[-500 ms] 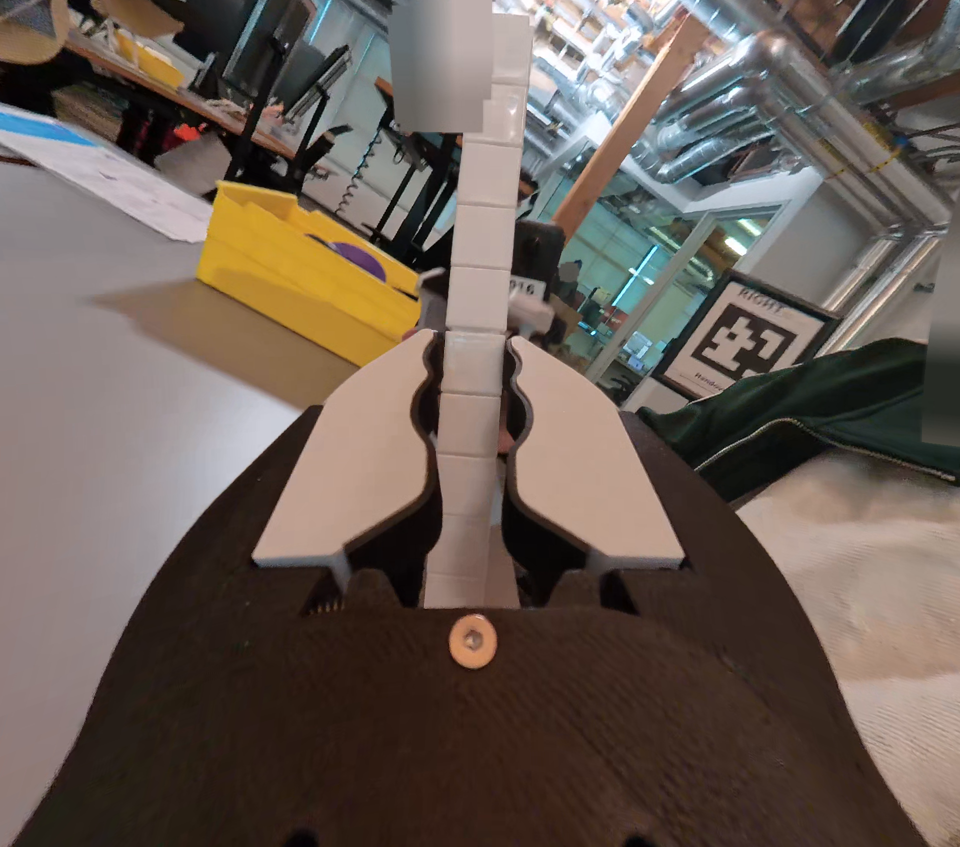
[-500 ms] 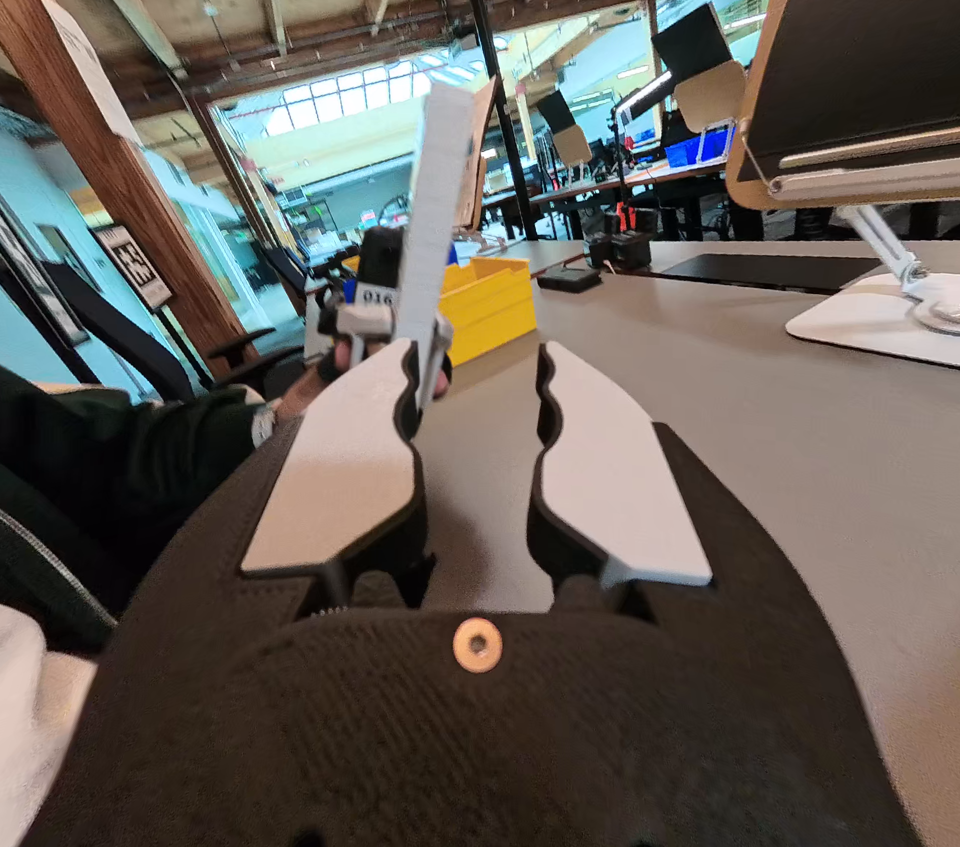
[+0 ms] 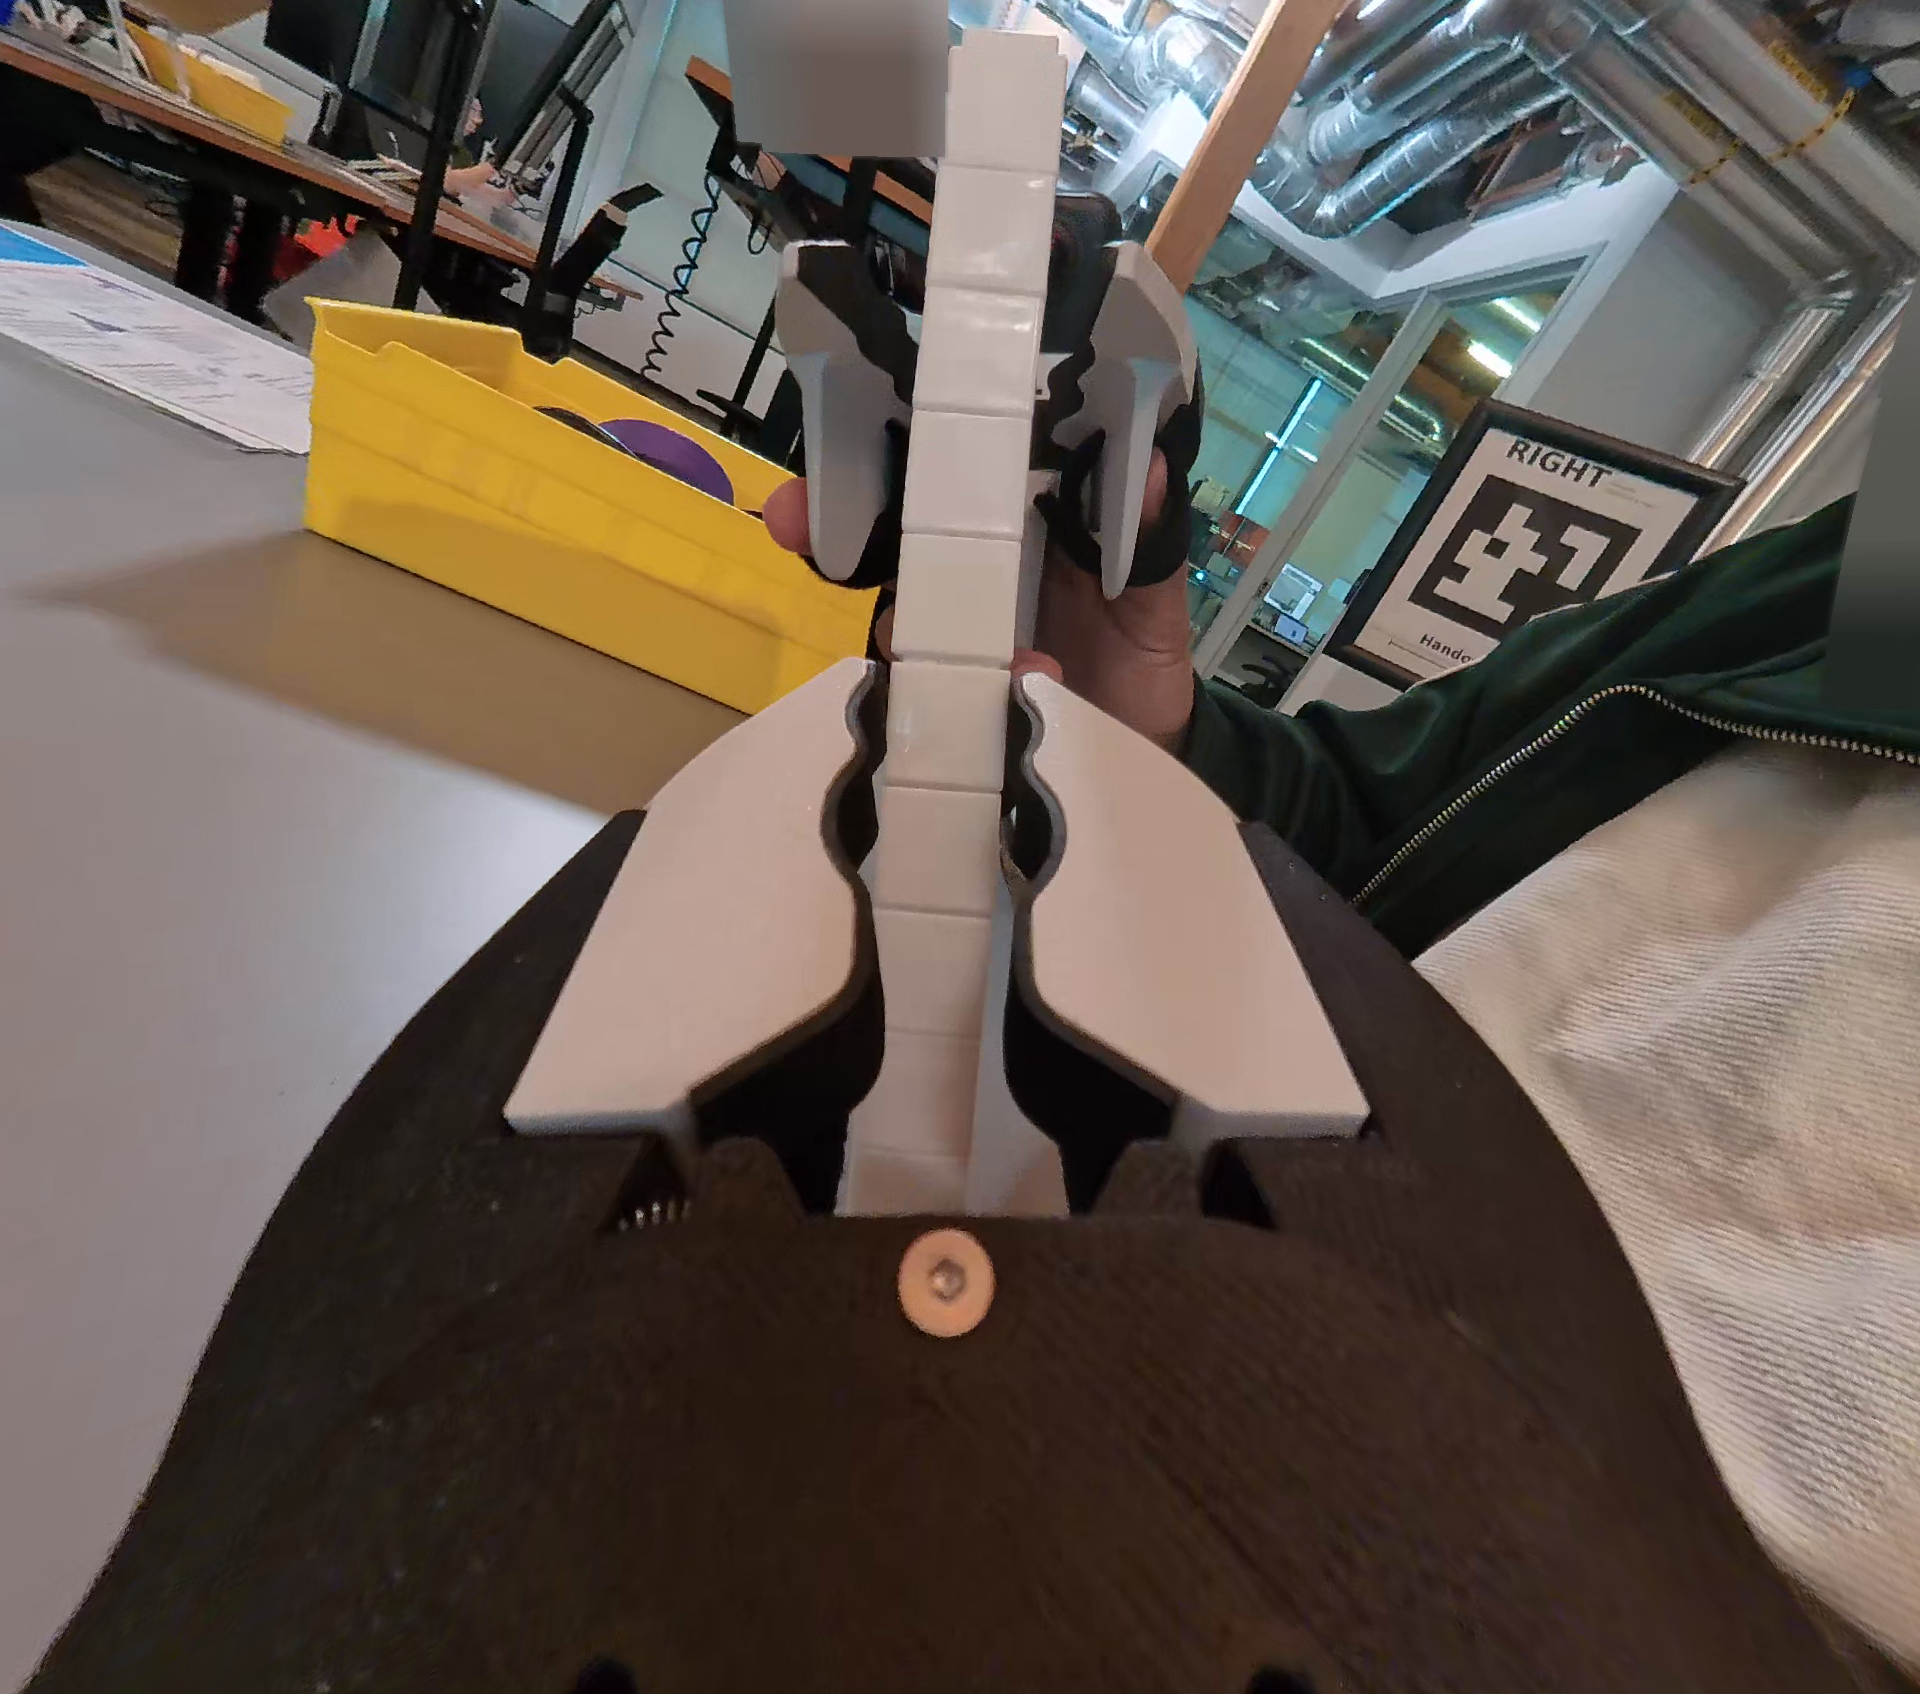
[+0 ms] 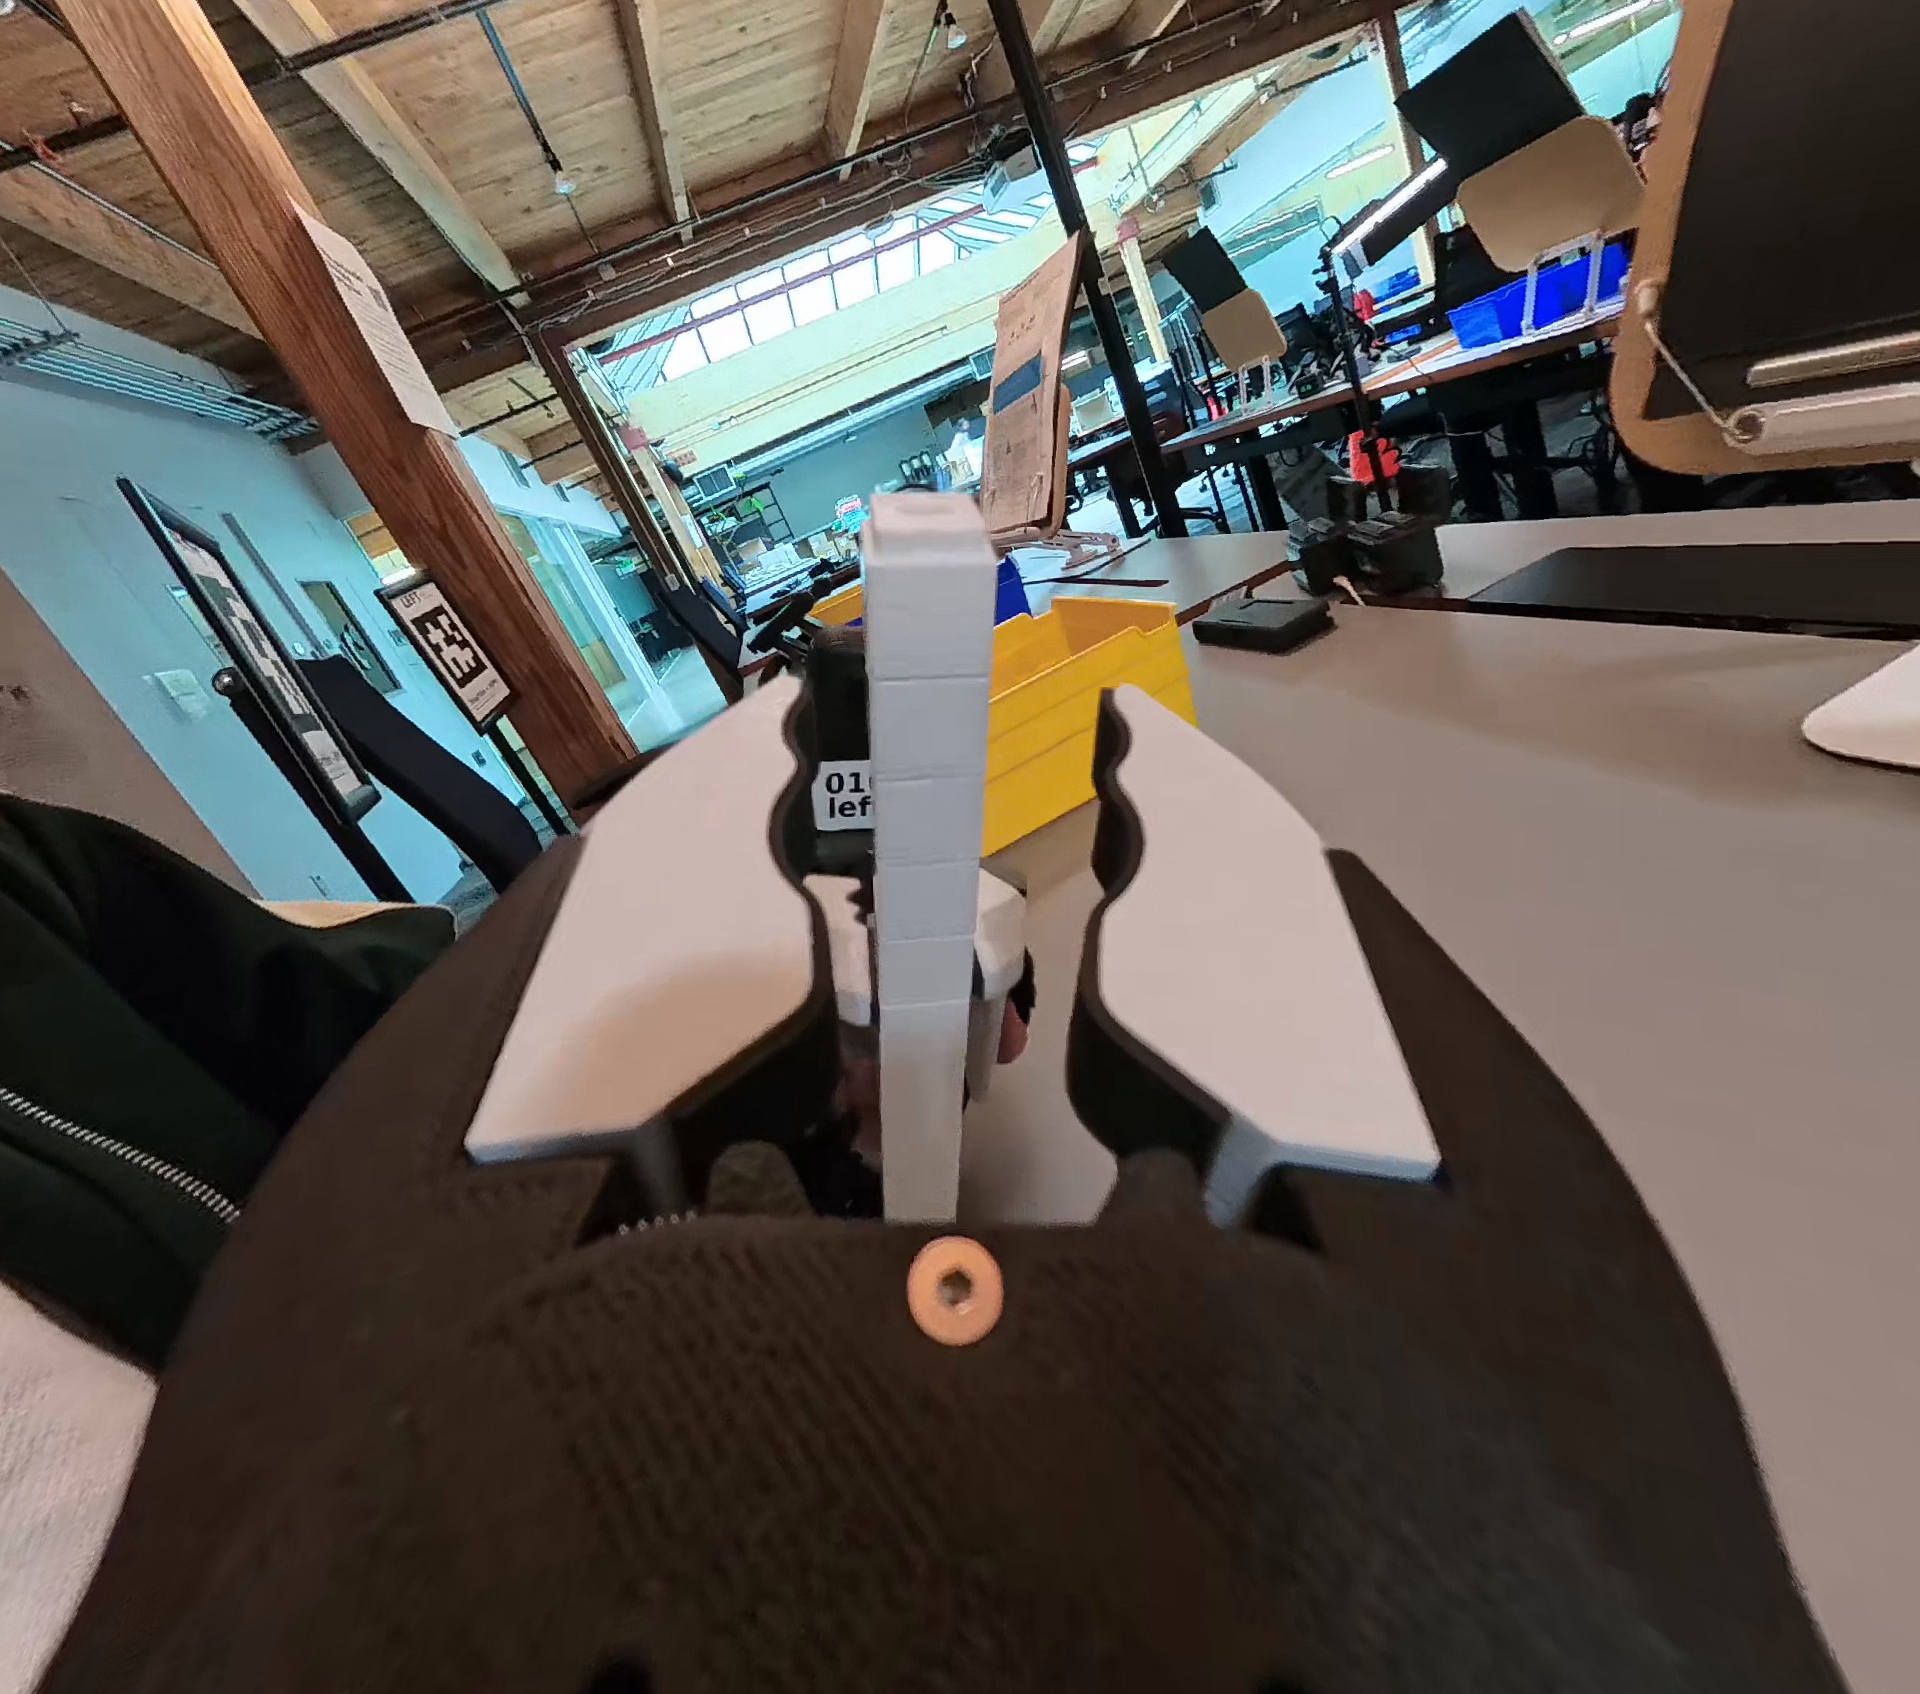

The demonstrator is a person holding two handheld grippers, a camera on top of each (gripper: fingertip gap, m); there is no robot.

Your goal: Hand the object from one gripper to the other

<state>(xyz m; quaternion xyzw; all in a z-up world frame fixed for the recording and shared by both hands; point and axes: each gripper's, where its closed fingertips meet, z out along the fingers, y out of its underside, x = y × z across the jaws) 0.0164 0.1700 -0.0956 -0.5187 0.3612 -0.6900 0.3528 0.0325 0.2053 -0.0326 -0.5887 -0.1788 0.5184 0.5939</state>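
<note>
A long white bar of stacked blocks (image 3: pixel 987 356) stands upright in my left gripper (image 3: pixel 945 683), which is shut on its lower part. My right gripper (image 3: pixel 977 501) shows beyond it in the left wrist view, facing the camera, with its fingers spread either side of the bar's upper half. In the right wrist view the bar (image 4: pixel 925 709) stands between the fingers of my open right gripper (image 4: pixel 951 709), nearer the left finger, with gaps on both sides. The left gripper (image 4: pixel 920 938) shows behind it, still clamped on the bar.
A yellow bin (image 3: pixel 540 481) holding a purple thing (image 3: pixel 665 449) sits on the grey table (image 3: pixel 208 813), with papers (image 3: pixel 135 345) at the far left. A person's green sleeve (image 3: pixel 1558 761) is at the right. A white monitor base (image 4: pixel 1870 709) and black devices (image 4: pixel 1257 621) lie right. The gap from one gripper's tips to the other's is roughly 7 centimeters.
My right gripper has moved in so the bar now stands between its open fingers instead of beside its left finger. My left gripper still holds the bar.
</note>
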